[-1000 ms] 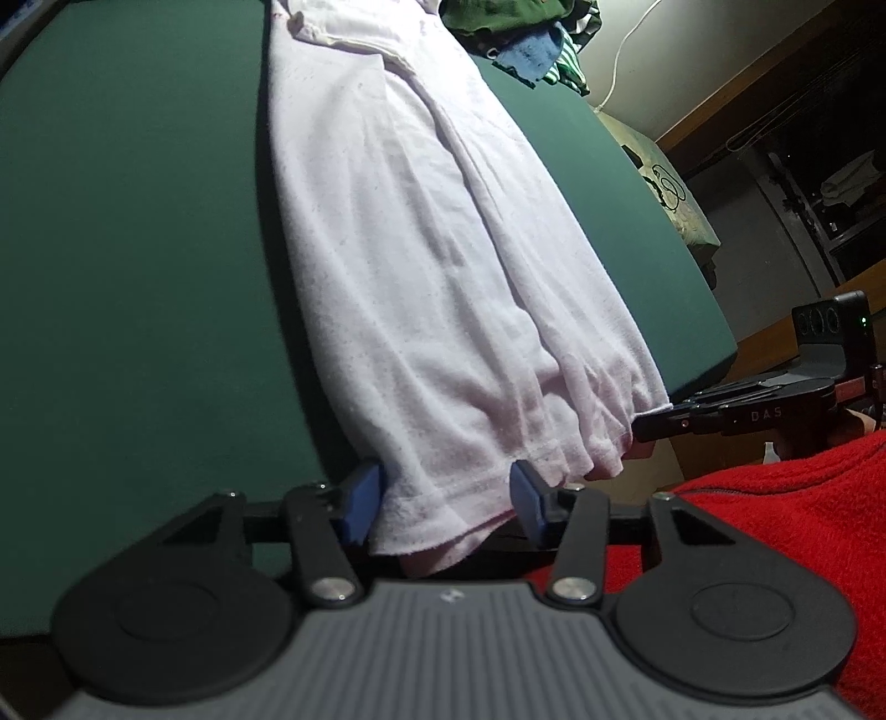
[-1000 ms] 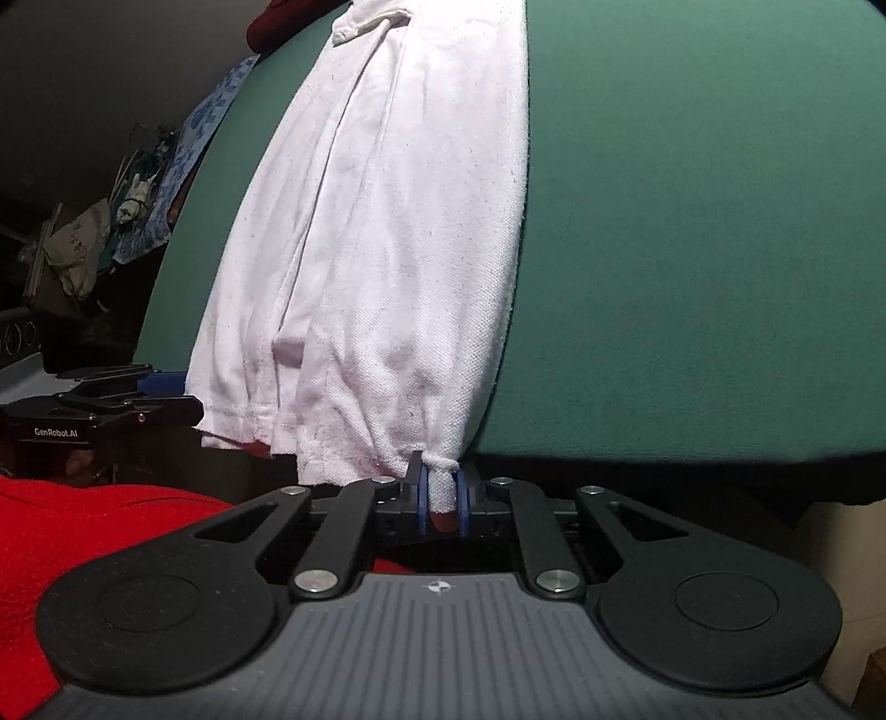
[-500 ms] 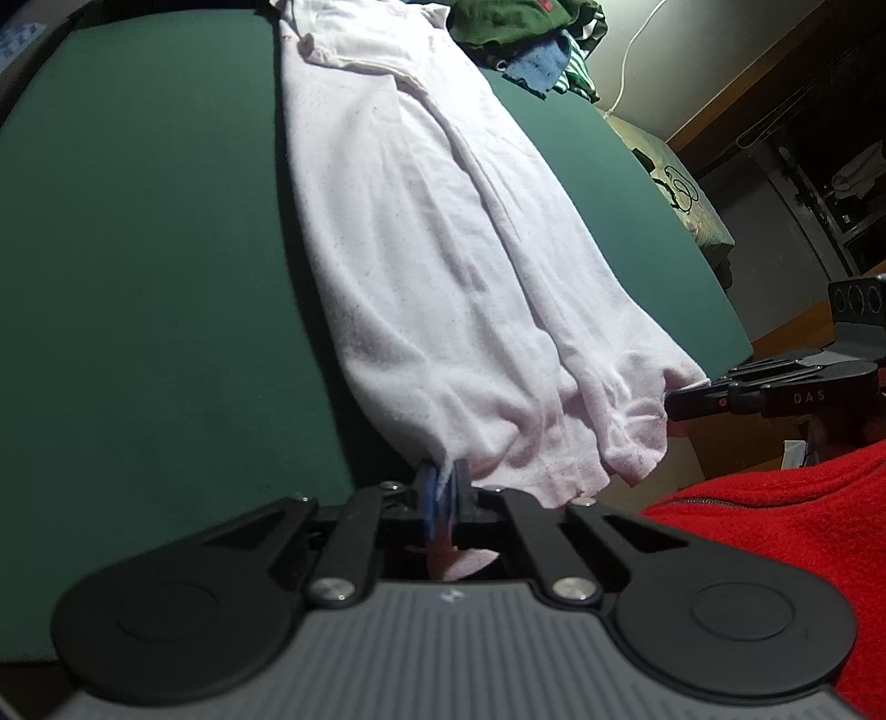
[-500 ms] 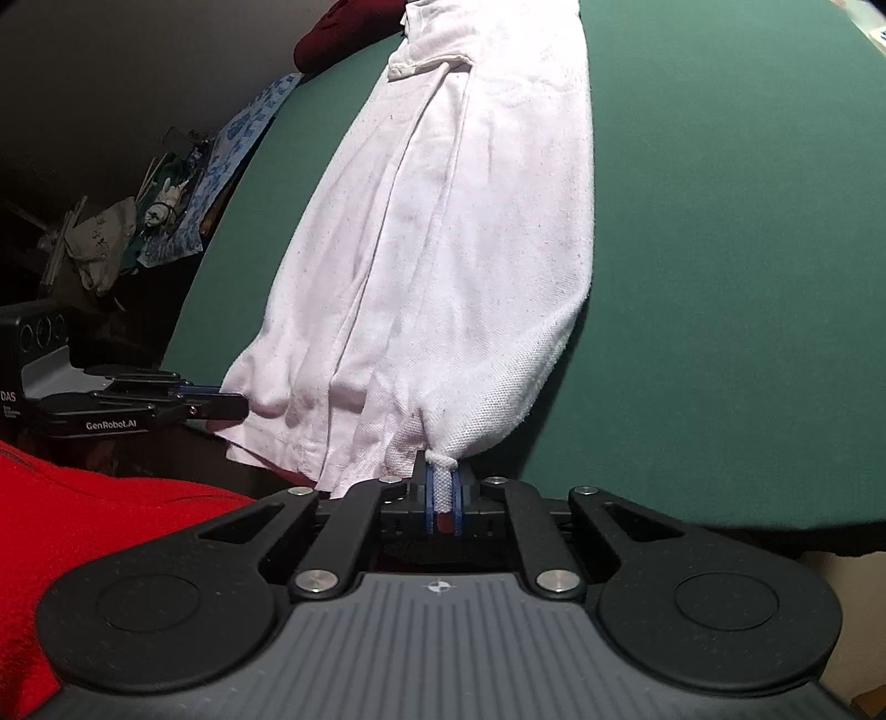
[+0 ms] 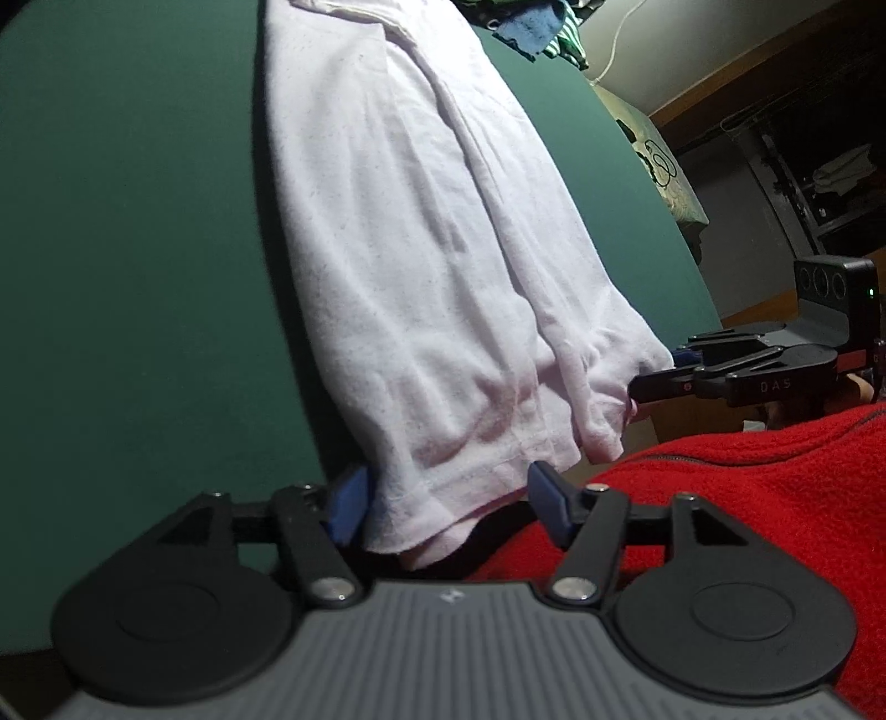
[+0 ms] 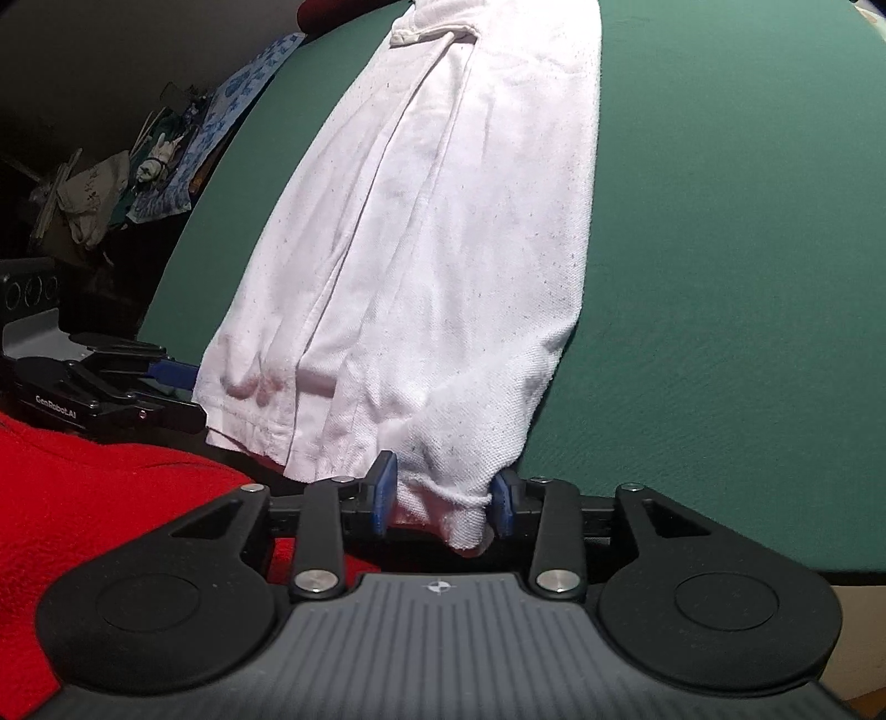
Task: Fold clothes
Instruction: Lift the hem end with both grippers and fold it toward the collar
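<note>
1. Nearest to us in the left wrist view, the left gripper (image 5: 446,512) stands with its jaws spread wide. Its blue pads (image 5: 346,512) sit on either side of the near hem, and the cloth hangs loose between them, so this tool is released.
2. In the right wrist view, the right gripper (image 6: 441,498) is parted too. Its blue pads (image 6: 383,492) flank the bunched hem corner without pinching it. The right pad lies against the fabric fold, while the left one seems to stand just clear of it.
3. Beside and below both tools we see the red fleece sleeve (image 5: 747,487) of the person holding them; in the right view it fills the lower left (image 6: 99,498).
4. The white polo shirt (image 5: 421,249) lies lengthwise on the green table (image 5: 133,249), already folded into a long narrow strip. Its hem hangs over the near table edge toward us, and its collar end is far away at the top (image 6: 432,33).
5. Each camera catches the other tool at the hem's opposite corner: the right one appears at the right edge of the left view (image 5: 681,365), and the left one at the left edge of the right view (image 6: 177,382).
6. Farther off, a pile of green and blue clothes (image 5: 526,27) rests at the table's far end.
7. Beyond the table's left side, in the right view, a blue patterned cloth (image 6: 221,116) hangs among dim clutter.
</note>
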`<state>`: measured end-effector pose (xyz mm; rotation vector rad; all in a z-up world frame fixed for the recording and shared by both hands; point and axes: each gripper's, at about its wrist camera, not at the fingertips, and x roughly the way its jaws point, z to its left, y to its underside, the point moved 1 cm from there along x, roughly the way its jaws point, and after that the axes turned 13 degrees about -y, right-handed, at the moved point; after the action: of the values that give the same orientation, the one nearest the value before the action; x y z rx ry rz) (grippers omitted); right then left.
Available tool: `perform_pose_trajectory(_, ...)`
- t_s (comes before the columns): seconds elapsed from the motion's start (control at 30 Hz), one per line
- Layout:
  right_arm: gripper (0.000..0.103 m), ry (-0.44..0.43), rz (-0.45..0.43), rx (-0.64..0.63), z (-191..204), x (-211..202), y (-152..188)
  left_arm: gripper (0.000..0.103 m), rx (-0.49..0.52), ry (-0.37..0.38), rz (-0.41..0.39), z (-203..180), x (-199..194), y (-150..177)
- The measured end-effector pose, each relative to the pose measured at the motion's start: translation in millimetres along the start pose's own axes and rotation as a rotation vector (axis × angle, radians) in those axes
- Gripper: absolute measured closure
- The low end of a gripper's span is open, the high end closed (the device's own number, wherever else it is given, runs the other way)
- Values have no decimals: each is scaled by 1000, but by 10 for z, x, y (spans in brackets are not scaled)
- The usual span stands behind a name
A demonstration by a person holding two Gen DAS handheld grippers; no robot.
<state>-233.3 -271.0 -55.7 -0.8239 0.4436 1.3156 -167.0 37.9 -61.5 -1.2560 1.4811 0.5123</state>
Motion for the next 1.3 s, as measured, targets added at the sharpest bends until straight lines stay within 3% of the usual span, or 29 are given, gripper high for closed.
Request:
perform_pose_trajectory(0.07,74,-21,6,8,-24,25,-4,43,18,-11,1,-60,17,-4)
perform_pose_trajectory(0.17,92,-43,9,3,-35,16,-41,63,22,-40,24,-72,45,-14)
perform_pose_trajectory(0.2,93,-55,0,5,-38,-11,-63,99,20,-51,35,-68,54,-17)
perform_pose_trajectory(0.23,94,-67,-9,6,-41,-38,-86,103,17,-60,42,-63,58,-20)
perform_pose_trajectory(0.37,95,-115,-46,13,-52,-146,-177,103,-2,-84,29,-94,-34,-76)
perform_pose_trajectory(0.47,95,-151,-73,17,-60,-228,-245,103,-57,-60,-7,-73,-156,-191)
perform_pose_trajectory(0.77,95,-231,-175,31,-169,-390,-597,103,-205,-64,-183,115,-515,-696)
perform_pose_trajectory(1.3,95,-279,-349,11,-459,-402,-1451,103,-212,-142,-347,203,-316,-1623)
